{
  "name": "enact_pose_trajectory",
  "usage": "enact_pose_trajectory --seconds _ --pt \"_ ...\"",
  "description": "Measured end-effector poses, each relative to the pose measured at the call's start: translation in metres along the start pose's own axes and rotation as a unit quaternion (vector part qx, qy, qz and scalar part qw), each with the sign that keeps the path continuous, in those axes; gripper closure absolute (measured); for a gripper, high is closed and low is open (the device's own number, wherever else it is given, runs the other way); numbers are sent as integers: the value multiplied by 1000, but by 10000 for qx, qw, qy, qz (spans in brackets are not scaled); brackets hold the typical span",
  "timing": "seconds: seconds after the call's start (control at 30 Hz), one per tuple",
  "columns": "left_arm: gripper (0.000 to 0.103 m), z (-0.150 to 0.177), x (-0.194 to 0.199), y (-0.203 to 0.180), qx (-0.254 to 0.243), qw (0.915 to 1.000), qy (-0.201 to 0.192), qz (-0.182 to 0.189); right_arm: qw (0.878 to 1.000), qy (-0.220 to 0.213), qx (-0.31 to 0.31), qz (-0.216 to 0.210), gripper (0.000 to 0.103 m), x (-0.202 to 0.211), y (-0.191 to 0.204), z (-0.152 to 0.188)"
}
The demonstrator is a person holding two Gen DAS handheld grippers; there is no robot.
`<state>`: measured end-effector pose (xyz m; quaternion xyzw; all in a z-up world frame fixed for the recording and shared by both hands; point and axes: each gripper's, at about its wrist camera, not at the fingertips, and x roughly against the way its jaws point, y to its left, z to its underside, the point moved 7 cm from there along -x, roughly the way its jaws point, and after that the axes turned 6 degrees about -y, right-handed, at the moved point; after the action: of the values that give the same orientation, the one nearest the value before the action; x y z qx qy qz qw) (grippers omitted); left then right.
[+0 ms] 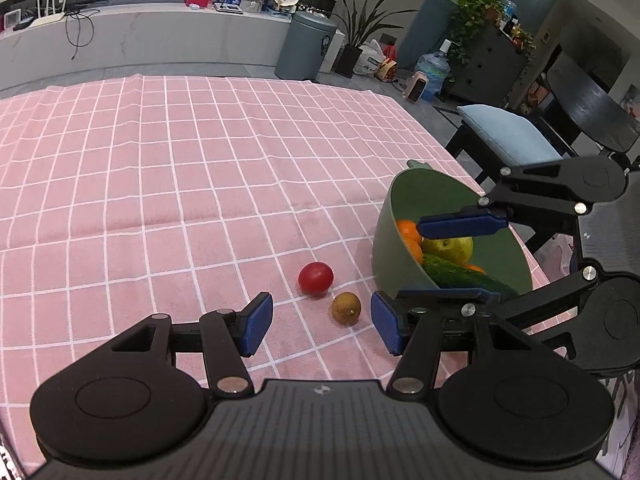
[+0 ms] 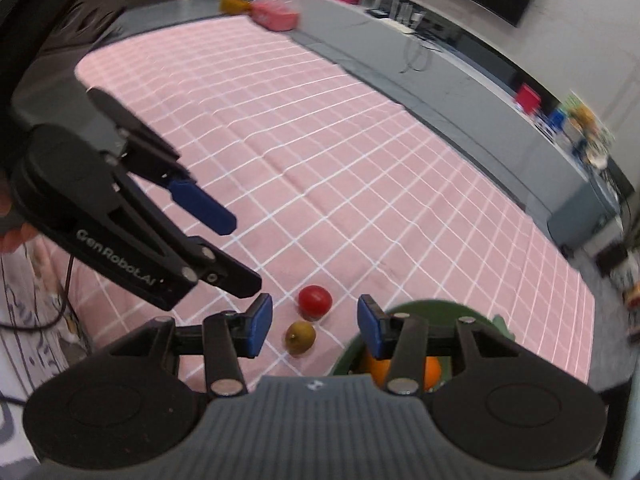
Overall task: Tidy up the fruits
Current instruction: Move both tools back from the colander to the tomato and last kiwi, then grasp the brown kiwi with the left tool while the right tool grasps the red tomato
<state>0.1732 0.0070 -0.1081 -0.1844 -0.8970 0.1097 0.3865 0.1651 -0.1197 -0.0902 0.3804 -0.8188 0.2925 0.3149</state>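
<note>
Left wrist view: both grippers released above a pink checked tablecloth (image 1: 160, 184), with two fruits still outside the green bowl (image 1: 384, 236).

The left gripper (image 1: 322, 326) stands with its blue pads apart and nothing between them, hanging over a brown kiwi (image 1: 346, 308) that lies just beside a red tomato (image 1: 315, 278). Both rest on the cloth close to the bowl, which sits near the table's right edge and holds oranges (image 1: 410, 236), a yellow-green apple (image 1: 450, 248) and a cucumber (image 1: 456, 274). The right gripper (image 1: 448, 258) hangs over the bowl, fingers parted and empty. From the right wrist view, its pads (image 2: 260, 326) frame the kiwi and tomato without touching either.
</note>
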Motion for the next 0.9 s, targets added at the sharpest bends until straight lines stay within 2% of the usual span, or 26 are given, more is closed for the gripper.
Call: enact_pose_trajectory --seconds 0.23,0.3,0.53,0.63,0.9 --pt "37 7 -15 10 30 9999 126 111 9962 284 790 -252 61 -23 11 -3" --pt "40 9 -17 13 -8 9998 139 111 9944 374 925 -356 63 -29 12 -2" --pt "45 13 -32 16 -144 9992 344 156 9828 857 1468 -723 72 -55 15 4" --pt "45 17 -36 10 -252 9981 445 340 9770 1004 1710 -789 73 -64 9 7" --pt "48 30 -53 -2 -562 9954 702 320 9739 1113 1734 -955 74 -70 -3 10"
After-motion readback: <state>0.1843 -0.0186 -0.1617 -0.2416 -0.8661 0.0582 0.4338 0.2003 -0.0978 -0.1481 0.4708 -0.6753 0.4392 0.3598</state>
